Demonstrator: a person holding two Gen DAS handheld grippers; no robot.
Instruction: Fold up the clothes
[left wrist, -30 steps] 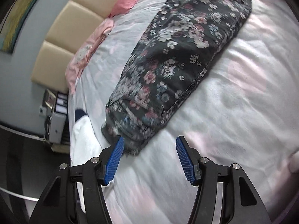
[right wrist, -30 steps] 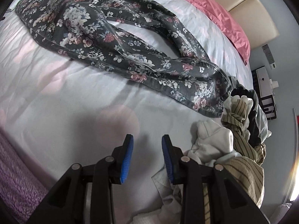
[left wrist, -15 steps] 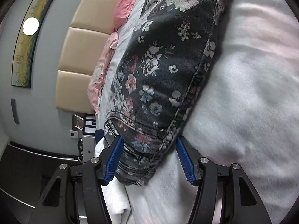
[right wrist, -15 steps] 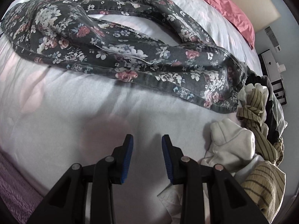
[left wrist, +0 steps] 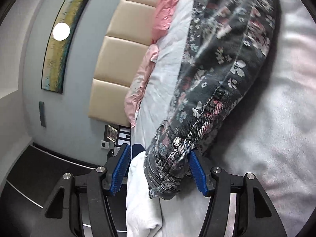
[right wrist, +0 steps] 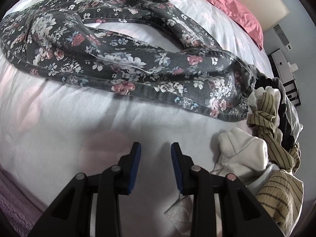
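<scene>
Left gripper: jaws standing wide, and the waistband end of the floral jeans sits right between the blue pads. The right pad is against the denim; the left pad has a gap to it, so nothing is pinched.
Between the left fingers: waistband corner with its metal button, and a white garment bunched just inside the left pad.
Beyond the left fingers: the jeans run away up the white bedsheet; off to the left, pink pillows against a beige padded headboard, then a long framed painting on the grey wall.
Right gripper: jaws at a narrow gap, nothing between the pads, only bare sheet beneath.
Ahead of the right fingers: the floral jeans lie stretched across the bed, legs to the left, waist to the right, well apart from the tips.
Right of the right fingers: a cream hooded garment close by, then a tan striped garment and dark clothes heaped at the bed's edge.
Far right corner: a pink pillow.
</scene>
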